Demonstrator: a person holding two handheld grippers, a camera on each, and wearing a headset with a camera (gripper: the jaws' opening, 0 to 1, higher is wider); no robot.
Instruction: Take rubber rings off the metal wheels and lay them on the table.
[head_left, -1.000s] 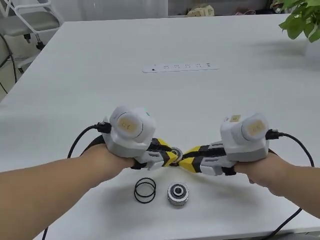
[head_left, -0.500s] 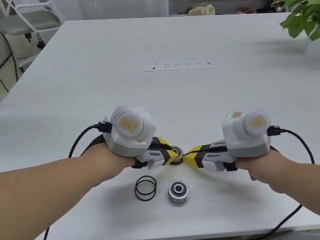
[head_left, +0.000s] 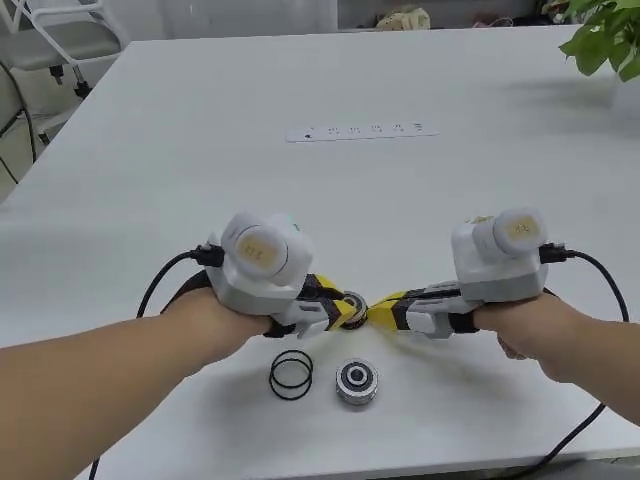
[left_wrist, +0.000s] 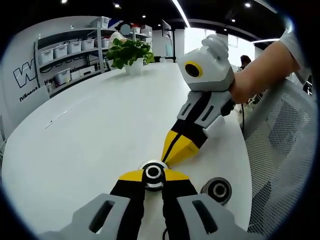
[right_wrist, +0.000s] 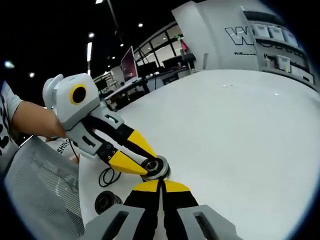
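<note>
"Right gripper (head_left: 380, 314) went up a bit. Is it shut?"
"Yes. Its tips touch the wheel (left_wrist: 153, 172). Left gripper (head_left: 338, 312) pinches that wheel above the tabletop (head_left: 300, 200), hole up. Both point inward."
"Others?"
"Second wheel (head_left: 357, 383) lies flat near us, with two rings (head_left: 291, 377) left of it."

Rings (head_left: 290, 376) lie just left of a wheel (head_left: 356, 383) on the table (head_left: 400, 200).
</note>
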